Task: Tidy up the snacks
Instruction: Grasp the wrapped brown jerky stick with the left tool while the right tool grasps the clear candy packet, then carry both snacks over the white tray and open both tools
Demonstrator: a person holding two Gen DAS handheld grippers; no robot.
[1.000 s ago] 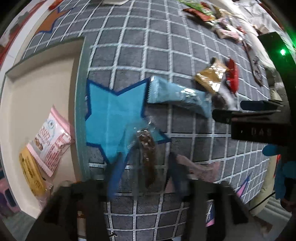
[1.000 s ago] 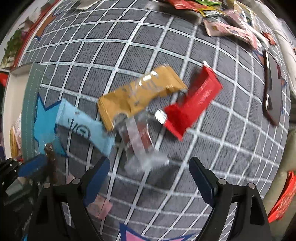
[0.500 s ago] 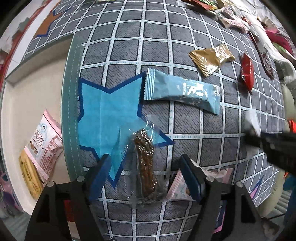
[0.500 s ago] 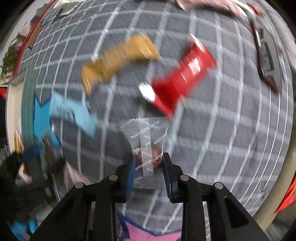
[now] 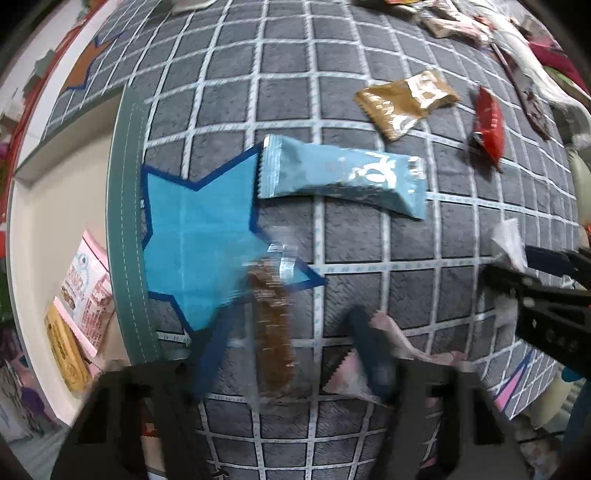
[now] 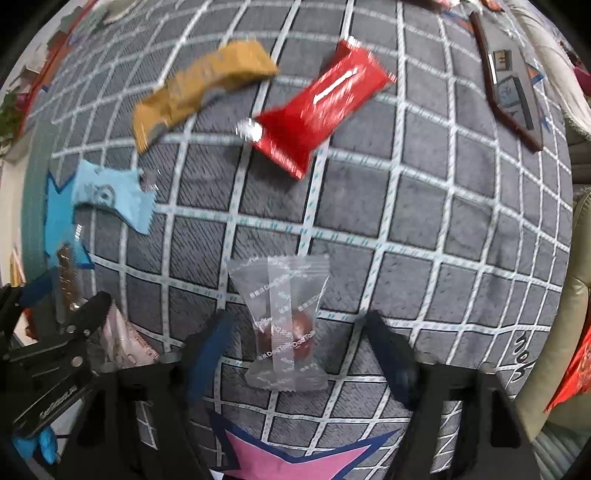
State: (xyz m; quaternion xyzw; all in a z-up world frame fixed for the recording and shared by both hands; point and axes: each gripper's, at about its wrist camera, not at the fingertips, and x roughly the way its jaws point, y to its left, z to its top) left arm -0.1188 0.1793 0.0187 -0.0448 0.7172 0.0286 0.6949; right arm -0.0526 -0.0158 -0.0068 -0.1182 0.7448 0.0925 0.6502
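A brown bar in a clear wrapper [image 5: 273, 328] lies on the grey checked mat between the fingers of my left gripper [image 5: 291, 350], which is open around it. A clear-wrapped dark red candy [image 6: 284, 325] lies between the fingers of my right gripper [image 6: 295, 350], which is open. A light blue bar [image 5: 343, 175], a gold packet [image 5: 406, 101] and a red packet [image 6: 321, 107] lie further out on the mat. The white box [image 5: 44, 229] at the left holds a pink packet [image 5: 86, 288] and a yellow packet [image 5: 66, 350].
A pink packet [image 5: 373, 369] lies by my left gripper's right finger. More snacks [image 5: 450, 22] are piled at the mat's far edge. A dark brown flat strip [image 6: 509, 77] lies at the far right. A blue star patch [image 5: 199, 240] marks the mat.
My right gripper has opened and the clear-wrapped candy now lies loose between its fingers. My left gripper has moved down over the brown bar, still open.
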